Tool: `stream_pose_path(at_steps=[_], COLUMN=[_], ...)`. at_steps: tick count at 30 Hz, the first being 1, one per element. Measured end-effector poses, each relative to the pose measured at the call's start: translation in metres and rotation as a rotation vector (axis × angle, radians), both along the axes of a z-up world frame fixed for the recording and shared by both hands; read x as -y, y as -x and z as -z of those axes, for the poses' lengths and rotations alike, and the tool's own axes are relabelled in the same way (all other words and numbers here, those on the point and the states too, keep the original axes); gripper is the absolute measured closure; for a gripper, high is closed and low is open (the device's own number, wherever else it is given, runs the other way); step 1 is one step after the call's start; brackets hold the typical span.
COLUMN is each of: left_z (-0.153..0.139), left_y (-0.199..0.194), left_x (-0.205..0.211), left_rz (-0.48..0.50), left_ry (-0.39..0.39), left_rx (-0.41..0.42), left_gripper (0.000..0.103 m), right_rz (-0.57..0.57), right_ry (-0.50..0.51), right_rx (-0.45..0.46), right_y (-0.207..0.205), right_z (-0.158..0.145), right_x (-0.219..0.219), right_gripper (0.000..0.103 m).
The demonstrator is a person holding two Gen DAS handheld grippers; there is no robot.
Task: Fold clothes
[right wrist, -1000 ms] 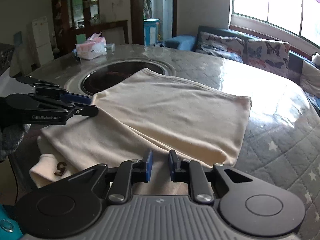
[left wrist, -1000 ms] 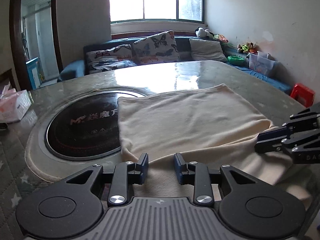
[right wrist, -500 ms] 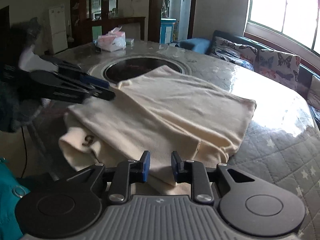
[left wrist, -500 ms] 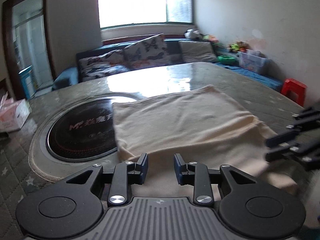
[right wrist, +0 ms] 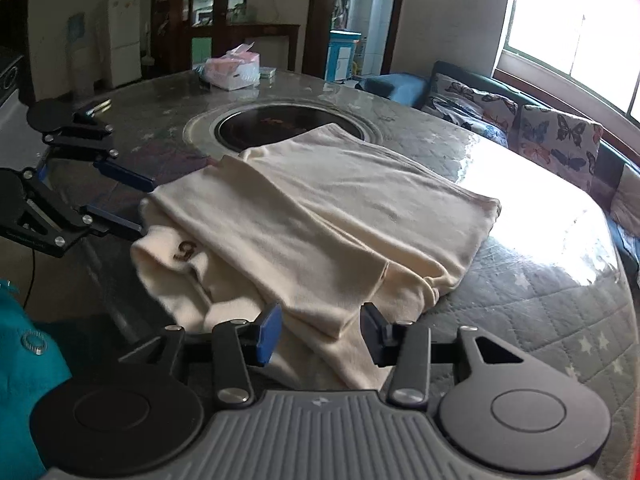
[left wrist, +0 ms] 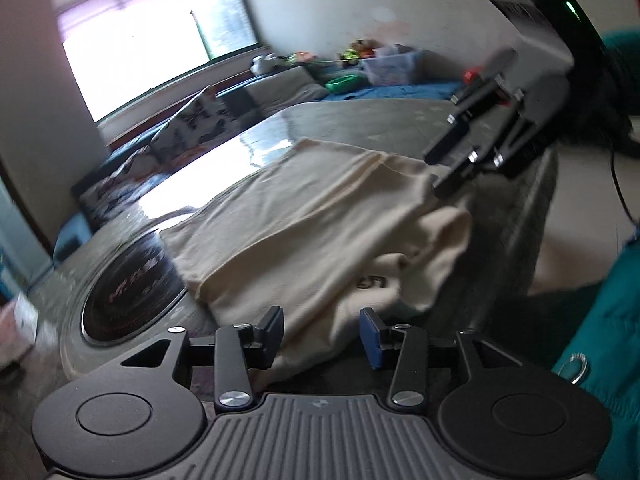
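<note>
A cream garment (right wrist: pixel 320 216), folded into a layered rectangle, lies on the round stone-topped table (right wrist: pixel 540 304), near the table edge closest to the person. Its far corner overlaps the rim of the dark round hotplate (right wrist: pixel 280 124) set into the tabletop. The near-left layers spill past the table edge, and a lower fold there shows a dark printed numeral (right wrist: pixel 185 249).

The left gripper (left wrist: pixel 320 332) has just been opening; its jaws stand apart with the garment's near edge lying between them, pads not pressing on it. The right gripper (right wrist: pixel 320 330) has likewise just been opening, jaws apart over the near hem of the garment, the cloth loose between the pads.

In the right wrist view the left gripper sits just beside the garment's left edge. A teal sleeve (right wrist: pixel 24 360) shows at the lower left.

To the right of the garment the tabletop is bare and glaring with window light. A tissue box (right wrist: pixel 234 70) stands on the far side, well apart from the cloth. A sofa with butterfly cushions (right wrist: pixel 552 136) runs beyond the table under the window.
</note>
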State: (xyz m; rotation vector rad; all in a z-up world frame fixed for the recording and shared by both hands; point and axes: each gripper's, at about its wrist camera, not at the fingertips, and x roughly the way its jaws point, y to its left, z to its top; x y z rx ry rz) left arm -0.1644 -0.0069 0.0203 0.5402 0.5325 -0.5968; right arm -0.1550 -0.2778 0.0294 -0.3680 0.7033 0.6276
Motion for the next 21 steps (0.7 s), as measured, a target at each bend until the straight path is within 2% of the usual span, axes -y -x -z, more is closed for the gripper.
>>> stream_pose_path(at_steps=[4, 11, 15, 18, 20, 21], left_z=[0.009, 0.012, 0.019, 0.02, 0.02, 0.019], left_y=[0.003, 0.006, 0.009, 0.005, 0.002, 0.0], left_x=[0.005, -0.008, 0.001, 0.008, 0.012, 0.012], left_rz=[0.046, 0.07, 0.103, 0.11, 0.111, 0.111], left_ry=[-0.031, -0.053, -0.076, -0.063, -0.047, -0.037], left_rx=[0.029, 0.028, 0.068, 0.093, 0.1, 0.099], left_gripper=[0.057, 0.057, 0.057, 0.057, 0.066, 0.076], right_rz=[-0.031, -0.101, -0.13, -0.136, -0.143, -0.148], right_ry=[0.043, 0.106, 0.112, 0.115, 0.119, 0.122], right_rx=[0.006, 0.015, 0.011, 0.02, 0.033, 0.04], right_y=[0.007, 0.024, 0.028, 0.028, 0.029, 0.029], right_z=[-0.003, -0.003, 0.002, 0.005, 0.005, 0.004], right_x=[0.002, 0.001, -0.005, -0.009, -0.011, -0.012], right_gripper=[0.051, 0.045, 0.042, 0.039, 0.035, 0.033])
